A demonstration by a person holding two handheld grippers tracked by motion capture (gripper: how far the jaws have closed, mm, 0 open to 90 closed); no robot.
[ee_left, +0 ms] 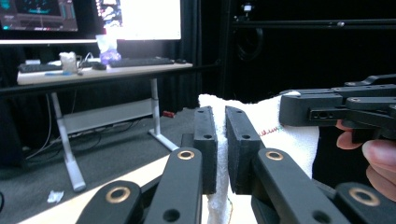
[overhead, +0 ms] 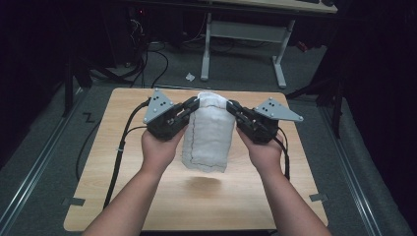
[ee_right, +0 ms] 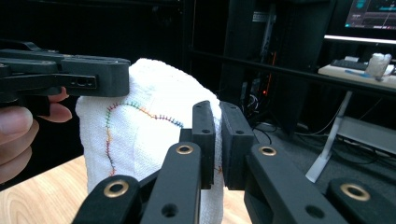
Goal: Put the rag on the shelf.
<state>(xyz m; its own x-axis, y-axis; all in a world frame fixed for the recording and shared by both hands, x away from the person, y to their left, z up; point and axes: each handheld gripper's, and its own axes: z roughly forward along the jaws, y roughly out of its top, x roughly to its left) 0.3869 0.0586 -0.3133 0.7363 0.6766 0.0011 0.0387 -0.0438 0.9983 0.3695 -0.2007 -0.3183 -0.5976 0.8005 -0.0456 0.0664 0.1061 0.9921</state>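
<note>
From the high view, the white towel (overhead: 208,132) hangs clear of the tabletop (overhead: 98,196), its shadow on the wood below it. The left tool (overhead: 193,106) pinches one top corner and the right tool (overhead: 231,107) the other, so the cloth drapes between them as a short, folded-looking hang with a dark stitched line down its left side and along the bottom. To do this well, I'd say both hands should stay level with each other; if one dips, the cloth will slide into a skewed hang.

In the left gripper view, the left tool (ee_left: 220,140) has its two black pads nearly together, clamped on the towel (ee_left: 299,140) edge, which runs down between them. The right tool (ee_left: 299,109) shows farther off at the far corner, a hand's fingers (ee_left: 378,158) beneath it. The bite looks thin, close to the hem, so a gentle, even pull apart seems wiser than a tug.

In the right gripper view, the right tool (ee_right: 219,142) is likewise closed on the towel (ee_right: 149,140), the cloth bunching round beside the pads, coloured stitching curving across it. The left tool (ee_right: 114,77) holds the opposite corner. The slack bulge suggests spreading the hands a little would flatten it before laying it down.
</note>
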